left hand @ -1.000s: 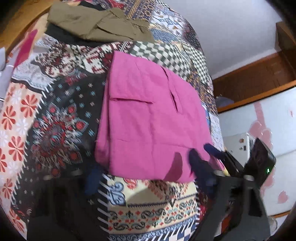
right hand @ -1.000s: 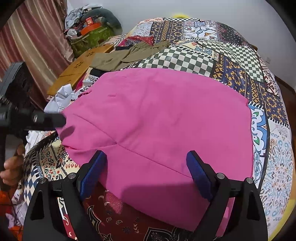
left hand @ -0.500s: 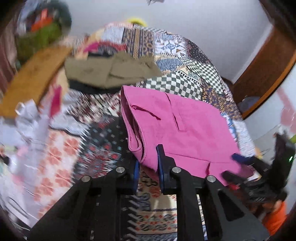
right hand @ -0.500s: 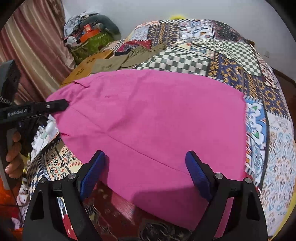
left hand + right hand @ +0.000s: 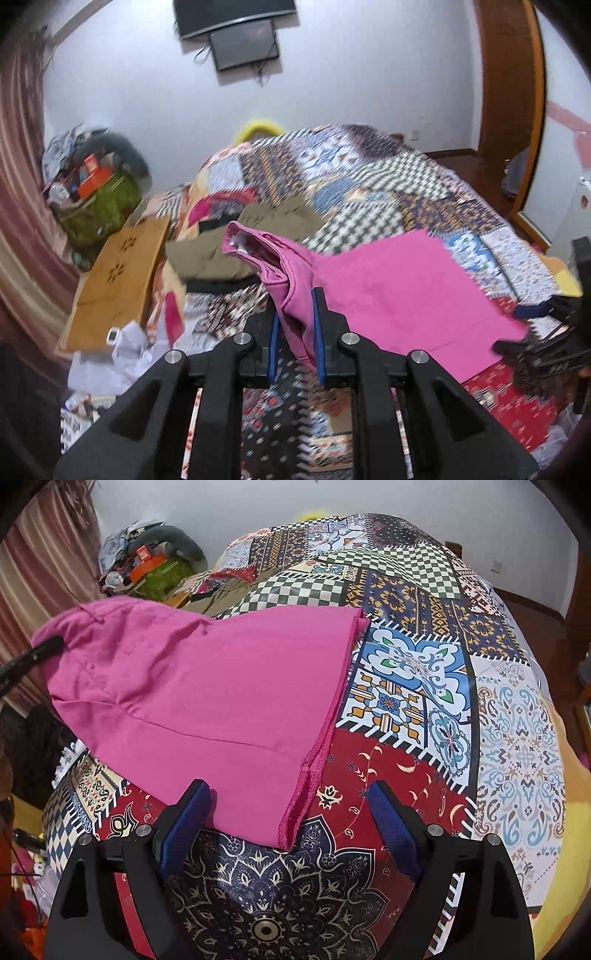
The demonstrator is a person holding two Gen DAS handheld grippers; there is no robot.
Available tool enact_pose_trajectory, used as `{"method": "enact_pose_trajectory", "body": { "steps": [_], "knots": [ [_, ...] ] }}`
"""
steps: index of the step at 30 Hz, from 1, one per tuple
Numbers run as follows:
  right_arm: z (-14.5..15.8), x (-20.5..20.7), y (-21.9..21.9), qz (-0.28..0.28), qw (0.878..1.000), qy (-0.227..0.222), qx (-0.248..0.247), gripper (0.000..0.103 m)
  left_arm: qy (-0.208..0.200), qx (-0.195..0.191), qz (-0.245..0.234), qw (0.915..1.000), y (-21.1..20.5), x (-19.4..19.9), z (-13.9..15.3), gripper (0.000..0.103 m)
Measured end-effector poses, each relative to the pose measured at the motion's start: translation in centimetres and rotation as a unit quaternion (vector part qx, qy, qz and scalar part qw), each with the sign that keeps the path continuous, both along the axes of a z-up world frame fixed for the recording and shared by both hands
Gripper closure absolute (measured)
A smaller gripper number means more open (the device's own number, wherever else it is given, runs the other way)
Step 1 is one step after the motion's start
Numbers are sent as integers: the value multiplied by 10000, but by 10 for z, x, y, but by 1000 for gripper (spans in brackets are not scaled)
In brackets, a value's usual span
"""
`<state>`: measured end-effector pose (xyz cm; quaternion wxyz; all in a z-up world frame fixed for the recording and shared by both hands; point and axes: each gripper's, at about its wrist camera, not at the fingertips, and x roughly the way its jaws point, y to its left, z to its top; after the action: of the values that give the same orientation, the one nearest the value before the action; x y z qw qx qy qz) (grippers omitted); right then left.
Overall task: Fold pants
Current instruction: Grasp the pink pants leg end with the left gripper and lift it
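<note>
Pants [image 5: 399, 291]: our left gripper [image 5: 295, 325], spread a second ago, now pinches their raised waistband end; our right gripper [image 5: 291, 834] stays spread over the hem, so the fold begins.

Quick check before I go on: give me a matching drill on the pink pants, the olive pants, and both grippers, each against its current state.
Things:
1. pink pants
2. olive pants
3. left gripper
4. right gripper

States:
A. fingers wide apart, nothing pinched
B. lying folded farther back on the patchwork bedspread
C. one end lifted off the bed, the rest lying flat
D. closed on a bunch of pink cloth

Pairs: 1-C, 2-B, 3-D, 4-A
</note>
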<state>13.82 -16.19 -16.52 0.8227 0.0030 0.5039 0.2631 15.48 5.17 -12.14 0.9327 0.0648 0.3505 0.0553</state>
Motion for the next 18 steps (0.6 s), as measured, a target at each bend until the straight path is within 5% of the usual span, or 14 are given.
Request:
{"method": "enact_pose_trajectory", "body": {
  "steps": [9,18],
  "knots": [
    [-3,-1,-1,22,9999,-55,91,16,68,-791,-675,9946,-42,29,23,88],
    [-4,0,-3,36,9998,-95,188,16,551,-1501,-1318,9783,-82,52,13,89]
  ]
}}
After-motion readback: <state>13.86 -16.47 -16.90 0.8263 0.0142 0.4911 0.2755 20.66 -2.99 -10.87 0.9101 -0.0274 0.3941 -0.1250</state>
